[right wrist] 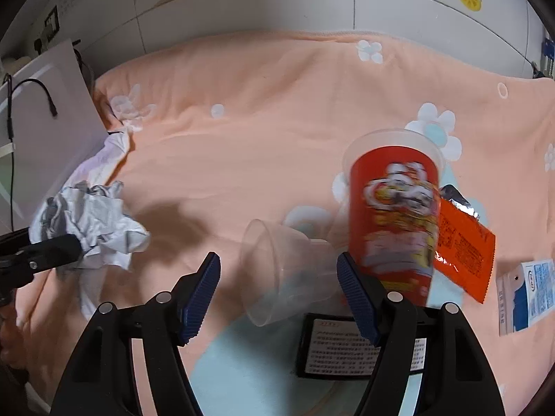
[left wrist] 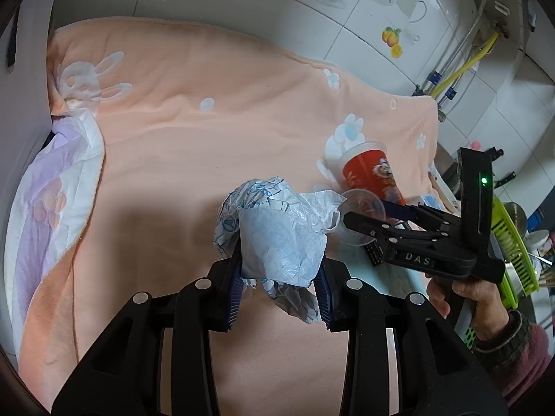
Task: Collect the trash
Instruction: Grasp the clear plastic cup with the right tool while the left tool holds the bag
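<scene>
My left gripper [left wrist: 281, 270] is shut on a crumpled white and blue wrapper [left wrist: 277, 228], held above the peach blanket [left wrist: 173, 138]. In the right wrist view the same wrapper [right wrist: 93, 222] shows at the far left in the left gripper [right wrist: 52, 246]. My right gripper [right wrist: 277, 263] stands open around a clear plastic cup [right wrist: 270, 242] lying on its side; the left pad is apart from its rim. A red printed cup [right wrist: 392, 215] leans just right of the right finger. In the left wrist view the right gripper [left wrist: 367, 213] sits at the clear cup [left wrist: 364, 204], below the red cup [left wrist: 371, 173].
An orange packet [right wrist: 461, 242], a white and blue carton [right wrist: 523, 298] and a black labelled box [right wrist: 360, 346] lie on the blanket near the right gripper. A tiled wall runs behind. A green dish rack [left wrist: 513, 249] stands at the right, a white quilt [left wrist: 52, 187] at the left.
</scene>
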`<state>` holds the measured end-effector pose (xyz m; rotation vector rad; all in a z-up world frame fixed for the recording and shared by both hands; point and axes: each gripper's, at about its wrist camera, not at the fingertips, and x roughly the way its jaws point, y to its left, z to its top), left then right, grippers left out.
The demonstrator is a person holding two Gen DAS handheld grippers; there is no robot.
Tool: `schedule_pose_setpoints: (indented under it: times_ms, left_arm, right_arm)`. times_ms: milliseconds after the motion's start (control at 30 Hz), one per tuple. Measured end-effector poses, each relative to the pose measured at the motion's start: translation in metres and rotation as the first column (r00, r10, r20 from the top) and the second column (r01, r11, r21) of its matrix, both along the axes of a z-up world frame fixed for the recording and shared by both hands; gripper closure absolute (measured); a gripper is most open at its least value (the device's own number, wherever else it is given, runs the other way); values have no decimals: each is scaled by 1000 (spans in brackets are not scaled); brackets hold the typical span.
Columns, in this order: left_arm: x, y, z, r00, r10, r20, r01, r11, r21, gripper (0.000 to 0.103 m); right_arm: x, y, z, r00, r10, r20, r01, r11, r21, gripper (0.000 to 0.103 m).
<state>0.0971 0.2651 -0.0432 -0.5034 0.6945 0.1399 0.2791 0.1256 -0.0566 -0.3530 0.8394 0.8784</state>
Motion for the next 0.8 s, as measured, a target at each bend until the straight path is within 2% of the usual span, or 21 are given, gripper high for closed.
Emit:
schedule_pose_setpoints:
  times_ms: [167, 300, 433, 500, 533, 567, 800]
  left_arm:
    - [2, -1, -3, 1000, -2, -11, 2, 1000, -3, 68]
    - [4, 0, -3, 1000, 2, -18, -2, 1000, 0, 68]
    - [6, -1, -3, 1000, 2, -19, -2, 1000, -1, 68]
    - [6, 0, -4, 1000, 2, -19, -3, 1000, -2, 68]
    - [5, 0, -3, 1000, 4, -19, -4, 1000, -3, 68]
    - [5, 0, -4, 1000, 6, -20, -6, 1000, -3, 68]
    - [4, 2, -5, 1000, 13, -21, -13, 1000, -5, 68]
  right_arm:
    - [11, -3, -10, 999, -25, -39, 25, 1000, -2, 36]
    - [15, -6, -13, 997, -39, -70, 42, 999, 32, 36]
    - [11, -5, -13, 998, -32, -63, 34, 999, 37, 36]
    - [7, -2, -13, 999, -19, -44, 20, 999, 26, 29]
    - [5, 0, -12, 1000, -14, -19, 15, 1000, 16, 22]
    - [2, 2, -12, 1000, -10, 15, 10, 1000, -2, 20]
    - [0, 15, -22, 995, -4, 101, 13, 996, -86, 18]
